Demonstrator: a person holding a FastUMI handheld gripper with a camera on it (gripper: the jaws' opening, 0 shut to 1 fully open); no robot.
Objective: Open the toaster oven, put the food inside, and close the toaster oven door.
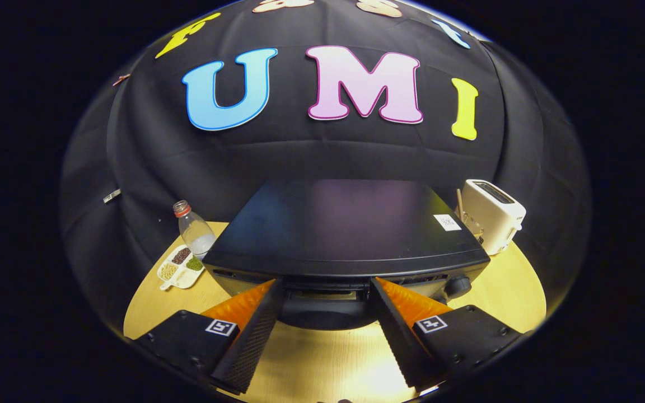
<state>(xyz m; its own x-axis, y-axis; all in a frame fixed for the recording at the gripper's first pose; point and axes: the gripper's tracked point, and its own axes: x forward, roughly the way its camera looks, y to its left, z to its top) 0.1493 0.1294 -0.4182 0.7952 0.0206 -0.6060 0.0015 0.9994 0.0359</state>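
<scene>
A black toaster oven (345, 224) stands on the wooden table, seen from above and in front, its flat top facing me. Its door sits just under the top's front lip, with the dark handle (325, 292) between my fingertips. My gripper (325, 288) is open, its two orange-backed fingers (261, 322) spread wide on either side of the handle, close to the oven's front. Whether the pads touch the handle I cannot tell. A control knob (458, 285) shows on the oven's right front. No food lies between the fingers.
A white slot toaster (492, 214) stands behind the oven's right corner. Left of the oven are a clear plastic bottle with a red cap (194, 230) and a small white divided dish (181, 267) holding grains. Bare wooden table (322, 358) lies below the fingers.
</scene>
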